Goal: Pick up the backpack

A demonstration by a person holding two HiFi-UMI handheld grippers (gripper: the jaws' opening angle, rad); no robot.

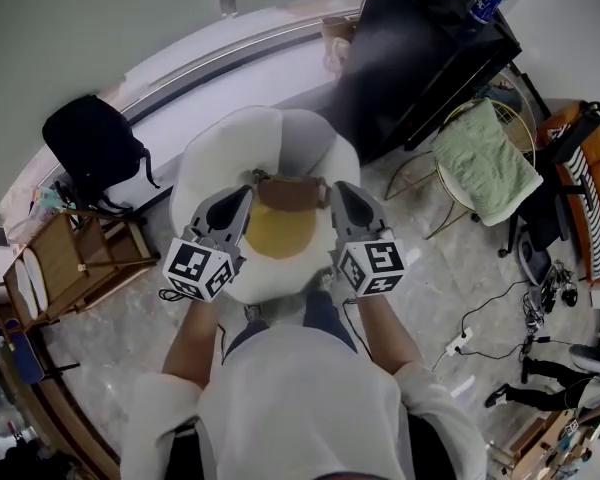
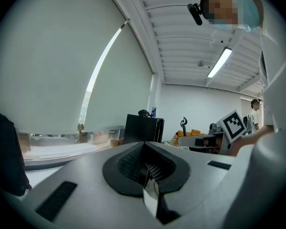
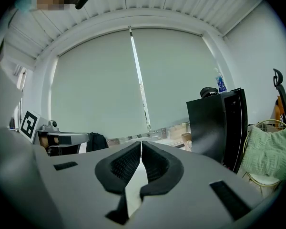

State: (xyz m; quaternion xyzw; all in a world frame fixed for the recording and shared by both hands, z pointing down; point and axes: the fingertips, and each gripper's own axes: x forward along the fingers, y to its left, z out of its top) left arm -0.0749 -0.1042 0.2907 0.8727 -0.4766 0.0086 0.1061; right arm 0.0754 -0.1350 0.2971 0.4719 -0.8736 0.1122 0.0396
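Approach step: both grippers empty, backpack not reached yet.
The left gripper (image 1: pixel 246 196) and the right gripper (image 1: pixel 338 192) have their jaws pressed together on nothing, side by side above a white cushion (image 1: pixel 208 166). The black backpack (image 1: pixel 93 146) stands at the window ledge beside a wooden chair (image 1: pixel 80 253), well apart to their left. Next, I think, a gripper must go there, open, and take the top handle.
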